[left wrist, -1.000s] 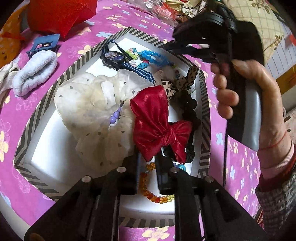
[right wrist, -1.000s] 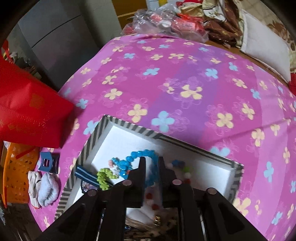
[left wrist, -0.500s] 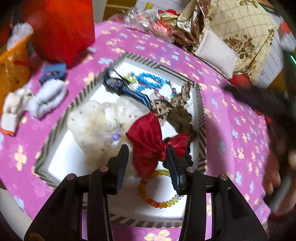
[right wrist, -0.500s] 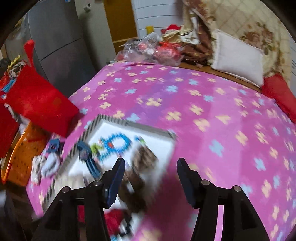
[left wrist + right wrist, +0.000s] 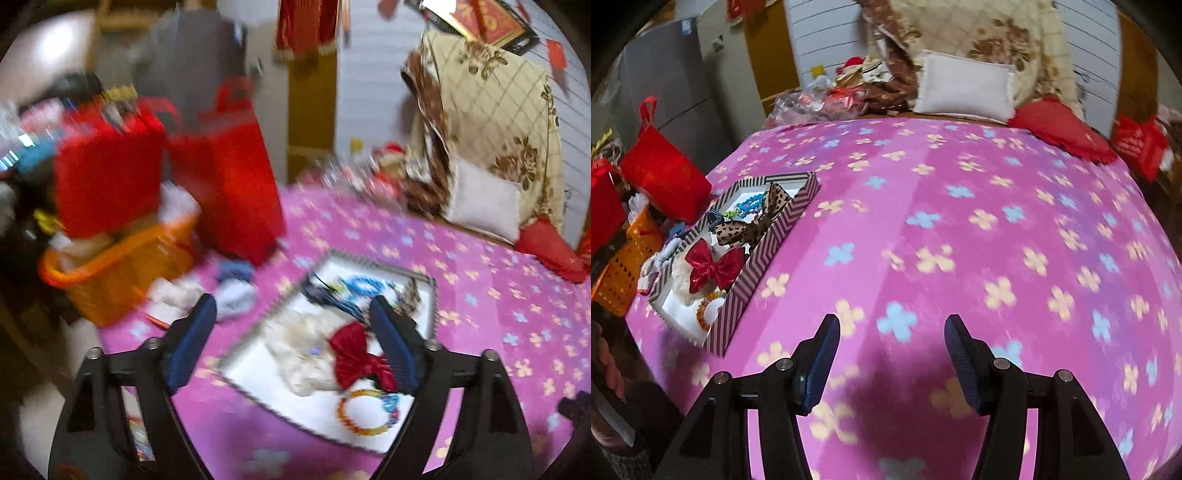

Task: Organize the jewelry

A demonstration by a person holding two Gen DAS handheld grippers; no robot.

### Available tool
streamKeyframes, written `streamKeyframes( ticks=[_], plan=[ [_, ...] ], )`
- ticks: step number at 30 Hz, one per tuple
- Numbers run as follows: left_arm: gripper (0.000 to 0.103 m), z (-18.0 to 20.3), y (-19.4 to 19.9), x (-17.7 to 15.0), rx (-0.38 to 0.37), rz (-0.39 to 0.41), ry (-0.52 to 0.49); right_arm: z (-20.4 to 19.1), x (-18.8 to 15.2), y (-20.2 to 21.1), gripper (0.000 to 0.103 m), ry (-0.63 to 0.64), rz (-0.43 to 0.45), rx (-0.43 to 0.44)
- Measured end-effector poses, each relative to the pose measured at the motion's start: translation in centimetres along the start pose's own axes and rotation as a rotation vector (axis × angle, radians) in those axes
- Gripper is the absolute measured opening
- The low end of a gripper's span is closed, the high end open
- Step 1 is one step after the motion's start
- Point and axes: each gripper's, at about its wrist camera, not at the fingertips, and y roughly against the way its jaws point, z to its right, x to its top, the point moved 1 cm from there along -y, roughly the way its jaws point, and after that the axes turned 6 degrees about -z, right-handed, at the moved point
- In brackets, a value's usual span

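Observation:
A striped-rim white box (image 5: 434, 295) (image 5: 764, 254) sits on the pink flowered cloth. It holds a red bow (image 5: 356, 356) (image 5: 713, 267), a cream scrunchie (image 5: 299, 343), an orange bead bracelet (image 5: 360, 411) (image 5: 705, 310), blue beads (image 5: 364, 286), a watch (image 5: 317, 290) and a spotted brown bow (image 5: 753, 223). My left gripper (image 5: 295, 332) is open and empty, raised well above the box. My right gripper (image 5: 892, 354) is open and empty over bare cloth, to the right of the box.
An orange basket (image 5: 114, 266) and red bags (image 5: 225, 199) stand left of the box. A blue clip and white scrunchies (image 5: 232, 291) lie on the cloth beside them. A pillow (image 5: 964, 86) and bedding lie at the far edge.
Both grippers have opened and pulled up and back from the box. The left let go of the bracelet, which lies in the box. The right swung off to the right.

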Motion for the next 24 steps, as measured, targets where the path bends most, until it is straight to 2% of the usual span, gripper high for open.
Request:
streamKeyframes(
  ticks=[1,3,6,9,13,17,21,24],
  plan=[
    [0.096,-0.1,1.3,-0.2,0.026,0.044,-0.019,0.2,-0.7,0.4,0.057,-0.002,0.003,0.0],
    [0.103,-0.1,3.9,-0.3,0.099,0.126,-0.062,-0.2,-1.6,1.1,0.057,0.019,0.019,-0.007],
    [0.103,-0.6,6.6,-0.1,0.115,0.153,-0.062,-1.0,-2.9,2.1,0.057,0.059,0.04,-0.012],
    [0.103,-1.2,8.4,0.1,0.025,0.104,-0.002,-1.9,-4.2,3.0,0.057,0.094,0.05,-0.007],
    [0.103,-0.5,9.9,-0.2,-0.066,0.028,0.029,-2.5,-5.8,3.9,0.057,0.105,0.052,-0.017],
    [0.103,1.3,10.9,-1.2,-0.126,-0.04,-0.01,-2.9,-7.2,4.3,0.058,0.107,0.038,-0.019],
    [0.103,3.0,11.2,-3.0,-0.168,-0.108,-0.057,-3.4,-8.0,4.7,0.059,0.124,0.049,-0.059],
    [0.103,4.0,11.0,-4.5,-0.176,-0.156,-0.091,-3.8,-8.3,4.6,0.067,0.124,0.048,-0.082]
  ],
)
